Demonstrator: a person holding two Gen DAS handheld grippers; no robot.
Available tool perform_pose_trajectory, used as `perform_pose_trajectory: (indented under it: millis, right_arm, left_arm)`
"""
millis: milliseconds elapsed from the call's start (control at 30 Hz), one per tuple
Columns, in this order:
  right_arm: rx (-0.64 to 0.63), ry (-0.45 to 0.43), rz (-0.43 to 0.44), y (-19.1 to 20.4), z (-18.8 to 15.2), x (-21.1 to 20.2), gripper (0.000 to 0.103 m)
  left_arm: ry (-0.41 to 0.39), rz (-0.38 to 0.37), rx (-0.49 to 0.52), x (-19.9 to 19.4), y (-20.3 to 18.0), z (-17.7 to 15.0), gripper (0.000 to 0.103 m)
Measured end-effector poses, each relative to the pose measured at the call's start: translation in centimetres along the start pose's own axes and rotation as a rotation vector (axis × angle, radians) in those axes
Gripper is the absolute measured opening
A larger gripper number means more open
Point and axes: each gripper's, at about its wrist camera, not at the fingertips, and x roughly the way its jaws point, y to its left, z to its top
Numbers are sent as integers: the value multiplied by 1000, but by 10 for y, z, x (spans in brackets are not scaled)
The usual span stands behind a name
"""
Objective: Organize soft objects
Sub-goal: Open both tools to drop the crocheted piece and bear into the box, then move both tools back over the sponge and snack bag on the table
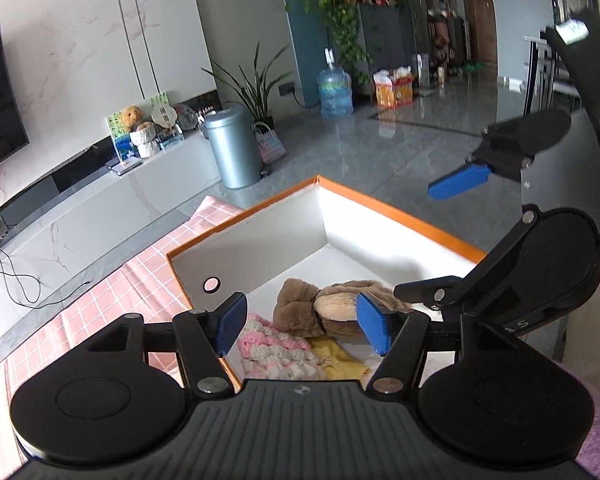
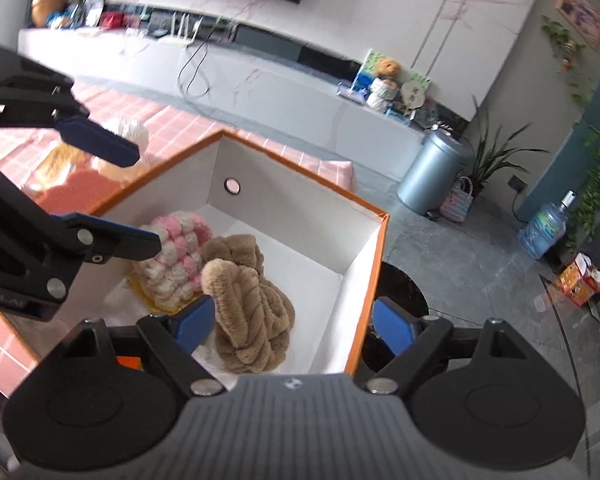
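Both claws stand wide and hold nothing above the box (image 2: 374,264), an orange-rimmed white carton on a pink checked cloth (image 1: 112,280). The left gripper (image 1: 302,326) and right gripper (image 2: 292,322) hang apart over it. Inside lie a brown plush twist (image 2: 252,312), touching a pink-and-white knit (image 2: 176,256), with a yellow piece (image 1: 340,364) under them.

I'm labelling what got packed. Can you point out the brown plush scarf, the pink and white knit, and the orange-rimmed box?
brown plush scarf (image 2: 252,320), right wrist view, its twisted middle.
pink and white knit (image 2: 176,256), right wrist view, bobbled top.
orange-rimmed box (image 2: 300,204), right wrist view, far inner wall.
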Motion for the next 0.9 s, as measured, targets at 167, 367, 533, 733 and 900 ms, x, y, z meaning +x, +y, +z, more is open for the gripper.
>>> perform_pose_trajectory:
  millis: [167,367,533,733,900]
  right_arm:
    - [76,-81,-57,9,-5,-27,85]
    - [123,-188,-80,38,-13,-55,91]
    - [148,-242,-78,68,-17,-69,91]
    - [207,-237,-104,105,-15,-72,92]
    - [230,-275,-58,130,-18,-77,92]
  left_arm:
    - [-59,11,-56,-24,2,-7,74]
    - [-134,72,-112,-51,4,-26,78]
    - [-164,131,-174,-73,14,-45,77]
    - [-181,204,-250,-94,30,-70,74]
    - [-150,243,-335,-109,49,-98,72]
